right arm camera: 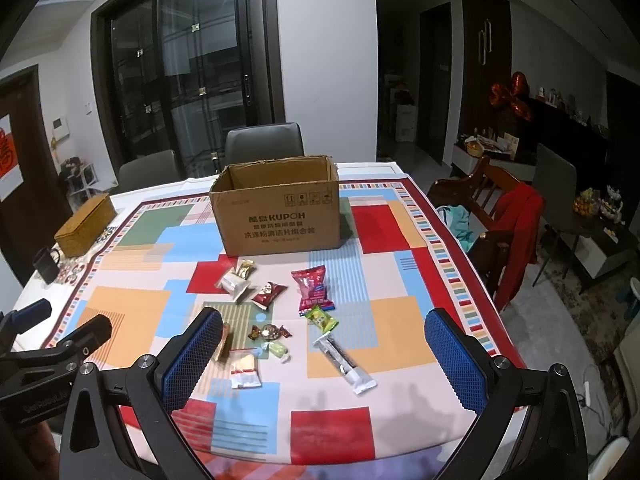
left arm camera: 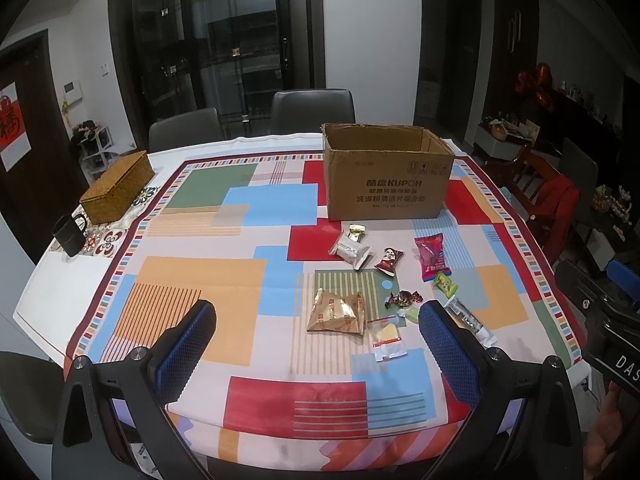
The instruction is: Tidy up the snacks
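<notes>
1. Both claws, left claw (left arm camera: 316, 332) and right claw (right arm camera: 324, 340), spread wide, empty, above counter (right arm camera: 400, 360).
2. Snacks scattered before cardboard box (right arm camera: 276, 216); probably empty inside.
3. Lower onto silver stick packet (right arm camera: 346, 364), pinch mid-length, lift clear of neighbours.

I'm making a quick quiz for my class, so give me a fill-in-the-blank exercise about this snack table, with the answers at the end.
1. The cardboard box has its top ____.
2. The pink snack packet lies on the ____, outside the box.
3. The black mug stands beside the woven ____.
4. Both the left hand-held gripper and the right hand-held gripper have their jaws ____.

Missing words: open; tablecloth; basket; open
</notes>
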